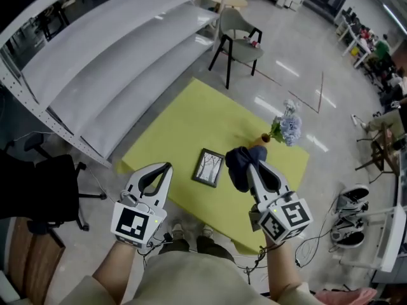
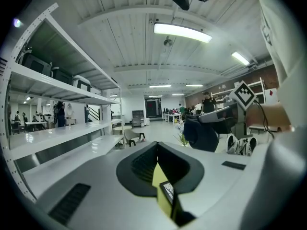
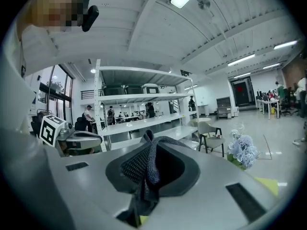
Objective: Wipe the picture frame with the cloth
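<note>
A small dark-framed picture frame (image 1: 208, 168) lies flat on the yellow table (image 1: 184, 126), near its front edge. My right gripper (image 1: 252, 166) hangs just right of the frame and above the table, shut on a dark blue cloth (image 1: 243, 162) that bunches over its tips. In the right gripper view the cloth (image 3: 147, 164) sits pinched between the jaws. My left gripper (image 1: 166, 166) is held left of the frame, shut and empty. Through its jaw gap the left gripper view shows a sliver of the frame (image 2: 168, 191) below.
A vase of pale blue flowers (image 1: 286, 126) stands at the table's far right corner. A grey chair (image 1: 238, 40) is beyond the table. Long white shelves (image 1: 114, 62) run along the left. A black office chair (image 1: 44, 183) is at the near left.
</note>
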Tool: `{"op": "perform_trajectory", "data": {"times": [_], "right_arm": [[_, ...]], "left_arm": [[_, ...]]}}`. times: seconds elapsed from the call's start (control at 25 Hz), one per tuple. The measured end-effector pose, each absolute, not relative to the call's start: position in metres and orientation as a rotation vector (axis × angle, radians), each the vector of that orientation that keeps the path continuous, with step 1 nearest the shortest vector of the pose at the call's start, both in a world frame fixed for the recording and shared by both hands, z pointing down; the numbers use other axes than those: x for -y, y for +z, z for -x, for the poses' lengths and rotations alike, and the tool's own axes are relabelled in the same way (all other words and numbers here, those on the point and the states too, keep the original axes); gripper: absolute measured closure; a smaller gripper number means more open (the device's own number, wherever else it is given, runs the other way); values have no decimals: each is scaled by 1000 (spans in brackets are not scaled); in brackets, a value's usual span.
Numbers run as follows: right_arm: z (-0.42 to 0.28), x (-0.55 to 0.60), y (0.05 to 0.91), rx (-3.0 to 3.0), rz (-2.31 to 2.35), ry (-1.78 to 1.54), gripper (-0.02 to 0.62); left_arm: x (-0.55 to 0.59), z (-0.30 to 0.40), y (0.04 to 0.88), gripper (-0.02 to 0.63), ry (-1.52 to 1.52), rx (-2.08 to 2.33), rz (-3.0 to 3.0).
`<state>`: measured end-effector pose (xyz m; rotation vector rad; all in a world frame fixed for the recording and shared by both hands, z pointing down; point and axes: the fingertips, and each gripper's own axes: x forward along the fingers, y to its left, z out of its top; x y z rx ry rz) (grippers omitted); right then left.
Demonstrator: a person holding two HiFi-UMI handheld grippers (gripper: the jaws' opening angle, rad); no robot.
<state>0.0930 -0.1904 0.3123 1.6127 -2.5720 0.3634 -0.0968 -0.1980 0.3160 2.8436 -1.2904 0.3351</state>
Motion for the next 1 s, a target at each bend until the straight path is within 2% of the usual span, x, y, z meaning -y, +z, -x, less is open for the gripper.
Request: {"op": "perform_trajectory", "data": {"times": [0.44, 1.0], "right_arm": [[-80, 278, 395, 2547, -1395, 418, 548], [-45, 328, 553, 2389, -1180, 605, 546]], "left_arm": [[250, 42, 408, 598, 486, 1181, -2790], [276, 11, 568, 598, 681, 979, -2579]]}}
